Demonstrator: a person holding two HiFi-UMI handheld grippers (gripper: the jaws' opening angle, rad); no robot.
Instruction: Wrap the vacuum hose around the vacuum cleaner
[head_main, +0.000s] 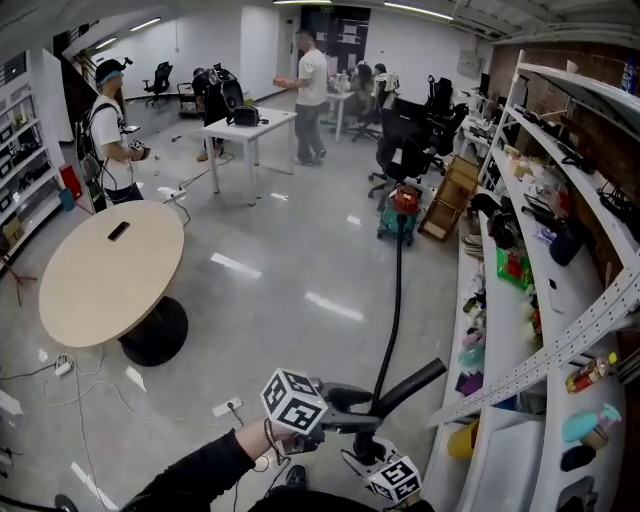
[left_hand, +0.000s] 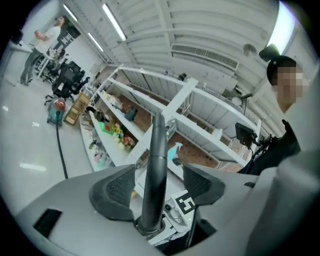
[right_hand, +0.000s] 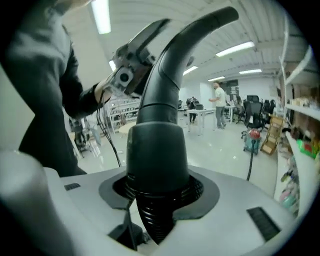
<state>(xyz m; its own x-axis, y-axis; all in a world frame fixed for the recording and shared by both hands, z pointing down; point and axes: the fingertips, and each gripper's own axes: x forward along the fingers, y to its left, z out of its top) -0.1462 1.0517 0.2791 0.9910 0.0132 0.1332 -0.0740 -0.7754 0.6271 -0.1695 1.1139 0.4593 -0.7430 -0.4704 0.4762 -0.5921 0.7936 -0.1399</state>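
The hose (head_main: 396, 290) leaves the vacuum (head_main: 403, 207) and runs in an almost straight black line across the floor (head_main: 300, 270) toward me, so nearly all of its length lies stretched out and none of it is wrapped yet. Its end farthest from the vacuum is up in my hands, where it joins the curved wand (head_main: 412, 383).

My right gripper (right_hand: 160, 197) is clamped on the ribbed hose just under the wand's cuff. My left gripper (left_hand: 157, 186) is released: the wand's straight tube stands between its 2 pads (left_hand: 116, 190) with a gap on each side, so it only brackets the tube.

Both grippers sit at the far end of the hose from the vacuum, the left just beyond the right along the wand. The vacuum lies straight ahead of them, well apart, along the hose's long axis, close to the shelves (head_main: 560, 250).

I judge the next move turns on that axis: I must carry the held end in along the line toward the vacuum, and the right hand, having the only grip, leads.
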